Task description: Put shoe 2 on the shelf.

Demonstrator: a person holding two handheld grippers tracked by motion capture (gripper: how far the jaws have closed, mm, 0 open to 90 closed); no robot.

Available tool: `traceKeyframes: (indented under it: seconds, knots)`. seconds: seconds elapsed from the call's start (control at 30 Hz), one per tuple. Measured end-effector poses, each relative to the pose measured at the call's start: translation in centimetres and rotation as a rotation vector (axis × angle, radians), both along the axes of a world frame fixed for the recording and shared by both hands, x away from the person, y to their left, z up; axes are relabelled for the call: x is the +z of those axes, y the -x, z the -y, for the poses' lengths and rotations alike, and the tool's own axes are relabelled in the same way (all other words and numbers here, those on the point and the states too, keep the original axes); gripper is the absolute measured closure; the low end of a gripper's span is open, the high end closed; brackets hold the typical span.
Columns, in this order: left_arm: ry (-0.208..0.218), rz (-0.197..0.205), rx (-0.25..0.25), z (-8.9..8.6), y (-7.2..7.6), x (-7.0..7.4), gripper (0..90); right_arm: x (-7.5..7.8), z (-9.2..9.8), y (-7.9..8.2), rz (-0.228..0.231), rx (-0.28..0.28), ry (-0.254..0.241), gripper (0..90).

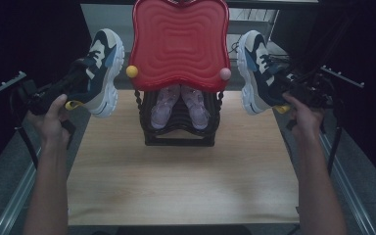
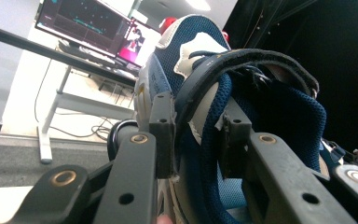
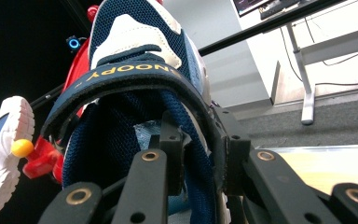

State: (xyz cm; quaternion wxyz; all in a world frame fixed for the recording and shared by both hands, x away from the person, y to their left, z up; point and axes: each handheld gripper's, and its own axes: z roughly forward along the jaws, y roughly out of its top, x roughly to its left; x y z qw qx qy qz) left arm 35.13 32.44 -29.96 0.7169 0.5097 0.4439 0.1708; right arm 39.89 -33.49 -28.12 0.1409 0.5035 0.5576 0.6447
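Each gripper's jaws are clamped on a sneaker's collar wall, the left gripper [image 1: 78, 87] on the left sneaker [image 1: 103, 68], the right gripper [image 1: 283, 93] on the right sneaker [image 1: 255, 68], both lifted beside the open red-lidded rack [image 1: 178, 39]; lowering them inside is judged next.

Bare forearms, no sleeves, carry two black tools: the left tool [image 1: 76, 81] and the right tool [image 1: 279, 93] each have flat, bolted jaw links with brass-ringed pivots, a yellow tip, a trailing black cable and a grey toothed top plate.
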Motion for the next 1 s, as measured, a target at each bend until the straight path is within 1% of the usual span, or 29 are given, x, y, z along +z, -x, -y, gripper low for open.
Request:
traceKeyframes:
  seconds: [0.13,0.27,0.5,0.57,0.73,0.8,0.87,1.0]
  knots:
    - [-0.006,0.006,0.003,0.0,-0.6,1.0,72.3,1.2,-0.4,-0.2,0.014,0.000,0.011,76.2]
    - [0.005,0.011,-0.001,0.1,-1.2,1.9,72.3,2.6,-0.8,-0.2,0.029,0.004,0.019,76.2]
    - [-0.020,0.034,-0.010,1.2,-1.7,4.2,72.3,5.0,-1.4,-0.4,0.055,0.011,0.027,76.2]
    - [-0.021,0.039,-0.014,1.7,-2.0,5.0,72.3,5.9,-1.7,-0.4,0.058,0.016,0.023,76.2]
    - [-0.033,0.050,-0.033,3.3,-2.7,7.1,72.3,8.0,-2.9,-0.6,0.074,0.028,0.037,76.1]
    - [-0.037,0.052,-0.038,4.1,-3.0,7.8,72.3,8.7,-3.6,-0.9,0.079,0.037,0.039,76.0]
    - [-0.044,0.056,-0.040,4.8,-3.3,8.4,72.3,9.4,-4.3,-1.2,0.075,0.048,0.043,76.1]
    - [-0.062,0.062,-0.049,6.5,-4.1,9.6,72.3,10.6,-5.8,-1.9,0.077,0.056,0.051,76.0]
